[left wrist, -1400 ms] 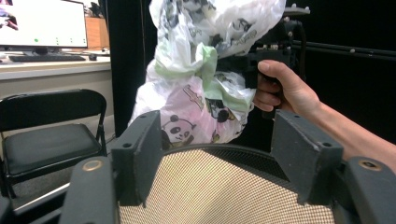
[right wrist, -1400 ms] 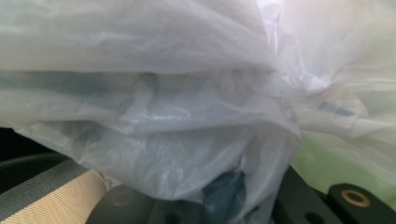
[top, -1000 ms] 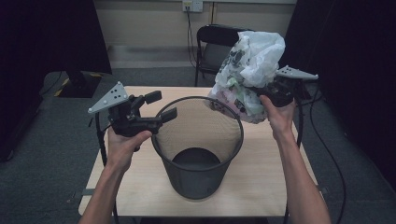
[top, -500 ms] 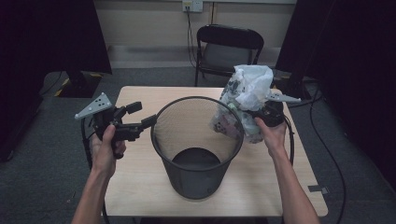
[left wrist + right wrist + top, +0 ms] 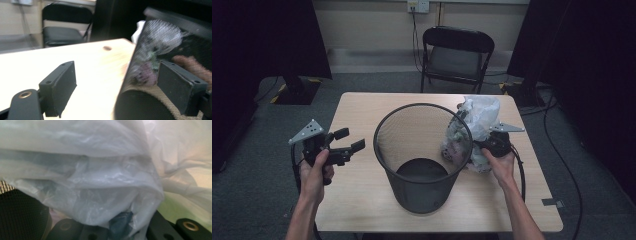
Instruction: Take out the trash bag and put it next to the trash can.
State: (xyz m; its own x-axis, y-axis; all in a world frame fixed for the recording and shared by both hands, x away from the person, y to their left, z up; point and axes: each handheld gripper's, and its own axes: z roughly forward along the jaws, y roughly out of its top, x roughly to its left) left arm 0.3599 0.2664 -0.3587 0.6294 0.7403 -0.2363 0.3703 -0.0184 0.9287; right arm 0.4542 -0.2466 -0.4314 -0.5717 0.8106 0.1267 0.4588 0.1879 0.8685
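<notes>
A black mesh waste bin [image 5: 422,155] stands upright in the middle of the wooden table [image 5: 362,105]. A clear plastic bag [image 5: 477,122] stuffed with rubbish sits low against the bin's right side. My right gripper [image 5: 484,146] is shut on its lower part. In the right gripper view the bag [image 5: 95,175] bulges over my right gripper [image 5: 120,227], and the bin's mesh [image 5: 20,215] shows at lower left. My left gripper [image 5: 349,140] hangs open left of the bin, apart from it. In its own view the left gripper [image 5: 120,87] holds nothing, with the bin [image 5: 155,75] close on the right.
A black folding chair [image 5: 454,52] stands behind the table's far edge. Cables run over the grey floor at the right [image 5: 557,150]. Dark curtains close in both sides of the room. Bare tabletop lies left of the bin and along the far edge.
My right gripper brought the bag down from above the bin's rim to table level beside the bin. My left gripper drew away from the rim, to the left and lower.
</notes>
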